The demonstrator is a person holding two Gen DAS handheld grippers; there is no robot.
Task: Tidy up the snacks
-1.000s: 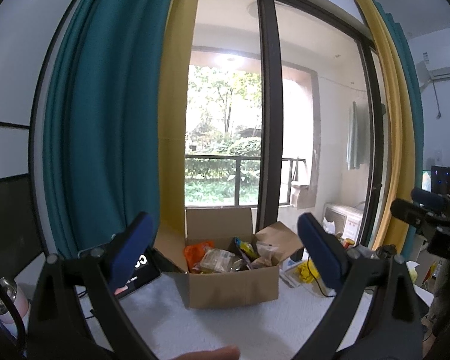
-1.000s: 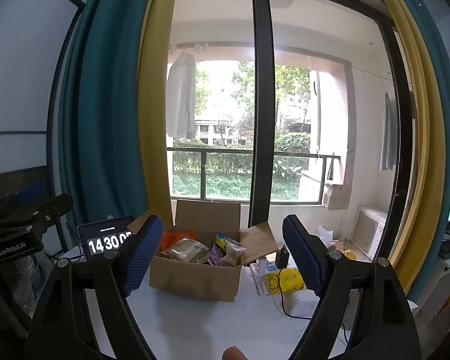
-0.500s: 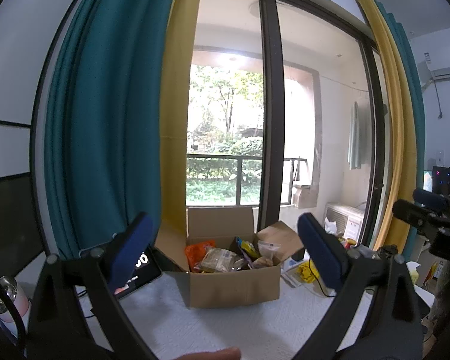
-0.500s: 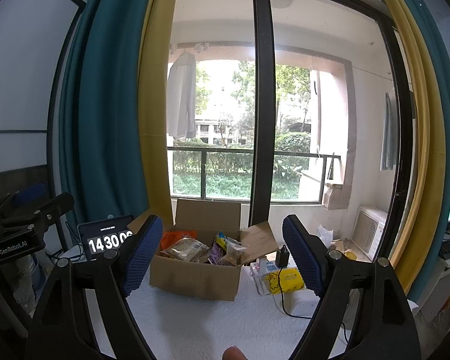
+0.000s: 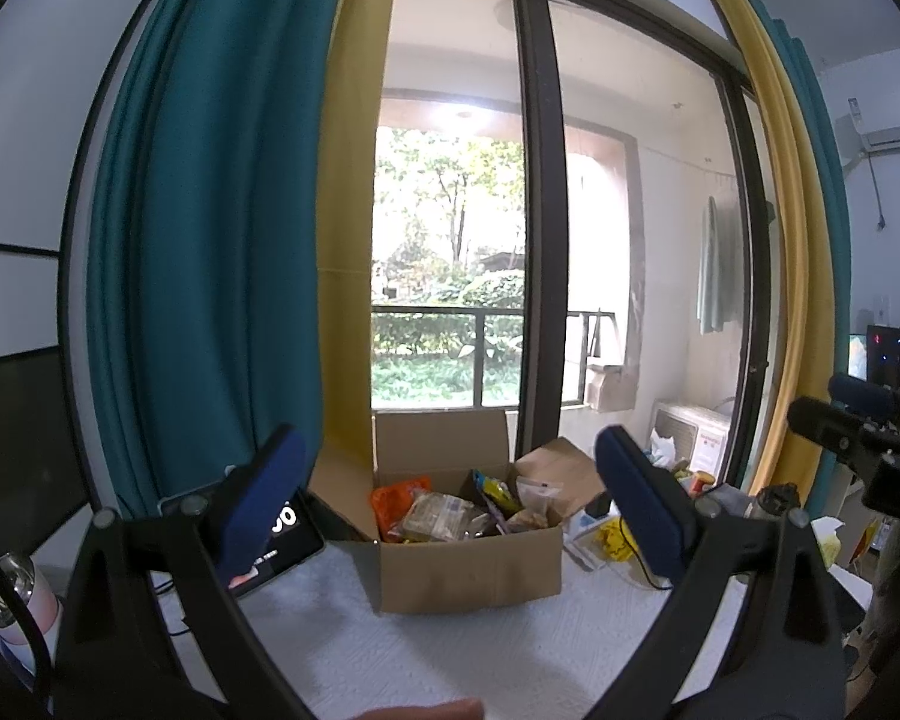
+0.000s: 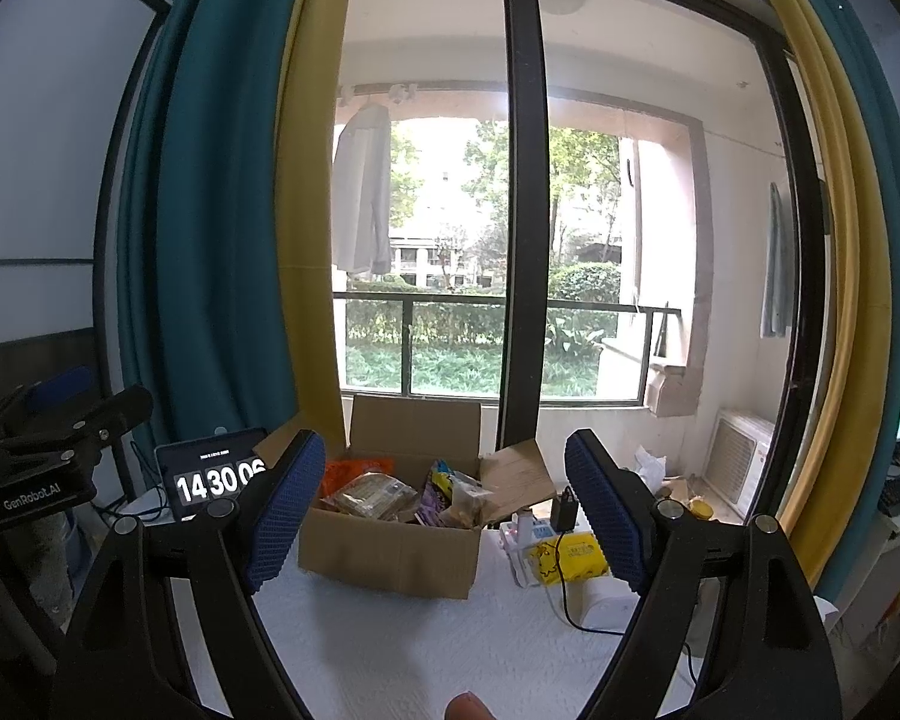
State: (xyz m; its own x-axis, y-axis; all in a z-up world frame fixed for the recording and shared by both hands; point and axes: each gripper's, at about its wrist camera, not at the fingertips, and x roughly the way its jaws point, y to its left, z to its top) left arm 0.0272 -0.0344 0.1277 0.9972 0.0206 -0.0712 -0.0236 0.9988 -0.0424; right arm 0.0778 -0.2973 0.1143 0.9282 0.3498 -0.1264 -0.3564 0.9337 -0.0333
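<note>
Left wrist view
Change: almost none against a second ago; the clock tablet (image 5: 276, 531) reads further on, and my aim sits a touch lower.
Meaning: I judge a pause. Packets lying in the box fit either a finished tidy or one waiting to be sorted.
My left claw (image 5: 447, 507): spread wide, holding nothing.
Snacks: in the open cardboard box (image 5: 468, 564) at 12 o'clock on the white table (image 5: 450, 648).
Count: one box; one orange packet (image 5: 397, 501), one brownish clear packet (image 5: 441, 517), and at least two more packets at 1 o'clock.

Right wrist view
Change: the clock now shows 14 30 06; the box stays put.
My right claw (image 6: 447, 507): spread wide, empty.
Snacks: same box, 12 o'clock.
Count: one yellow pack (image 6: 570, 555) outside the box at 2 o'clock; one fingertip (image 6: 468, 707) at 6 o'clock.
</note>
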